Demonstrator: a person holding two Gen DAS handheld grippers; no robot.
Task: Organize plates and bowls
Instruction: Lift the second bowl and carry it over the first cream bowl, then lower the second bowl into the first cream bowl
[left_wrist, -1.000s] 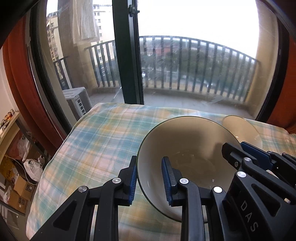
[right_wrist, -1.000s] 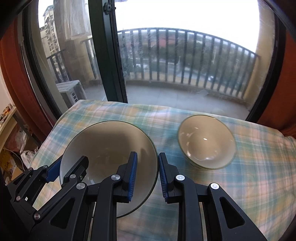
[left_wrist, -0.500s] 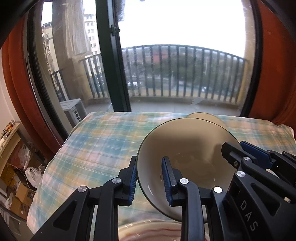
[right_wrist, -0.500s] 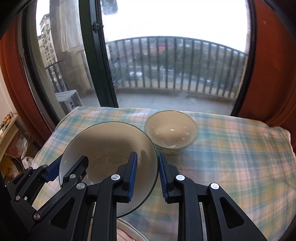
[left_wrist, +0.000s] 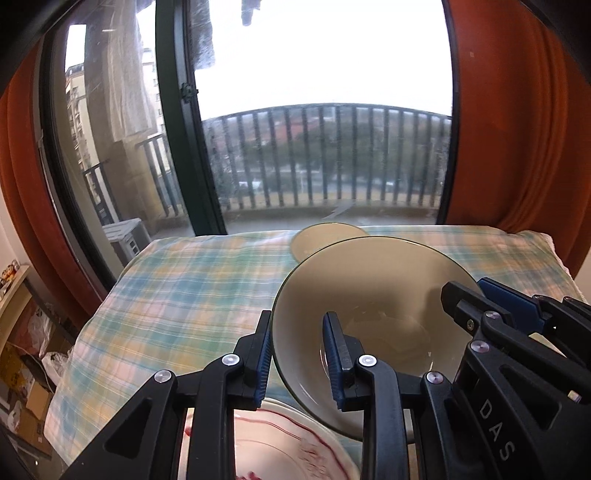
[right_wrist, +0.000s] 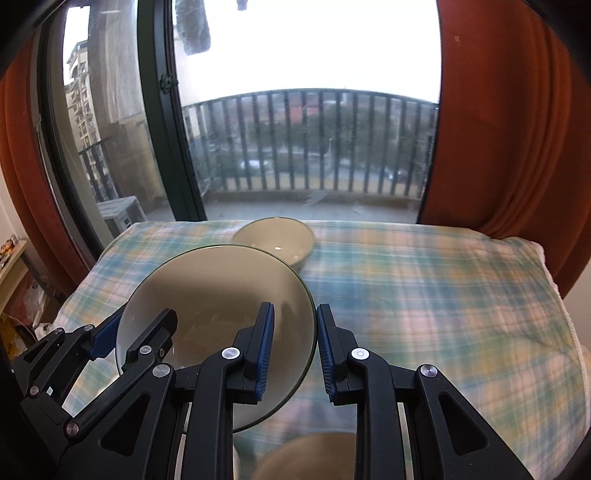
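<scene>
I'm carrying the big bowl (left_wrist: 373, 295) off the table with both claws at once. The left gripper (left_wrist: 297, 354) is pinching its rim at about nine o'clock, one pad outside the wall and one inside. The right gripper (right_wrist: 295, 350) is pinching the opposite rim at about three o'clock.

What's worrying me: the bowl is hanging on two thin edge grips and tilting toward me. If my two hands are drifting apart or turning at different rates, the rim could be twisting out of one set of pads, and glazed ware will likely slide fast once it starts. I'm also passing low over dishes at six o'clock, so the bowl's underside could be clipping them if I'm dropping too early.

Counting as I go: one big bowl in the air. One smaller bowl (right_wrist: 275, 240) is sitting on the checked cloth (right_wrist: 424, 295) at twelve o'clock, well beyond the held one. One plate with red markings (left_wrist: 291, 443) is showing at six o'clock under the left claw. One more beige dish (right_wrist: 314, 456) is peeking in at six o'clock under the right claw; I can't tell whether it's a bowl or a plate. So I'm seeing four pieces of crockery, two claws.
</scene>
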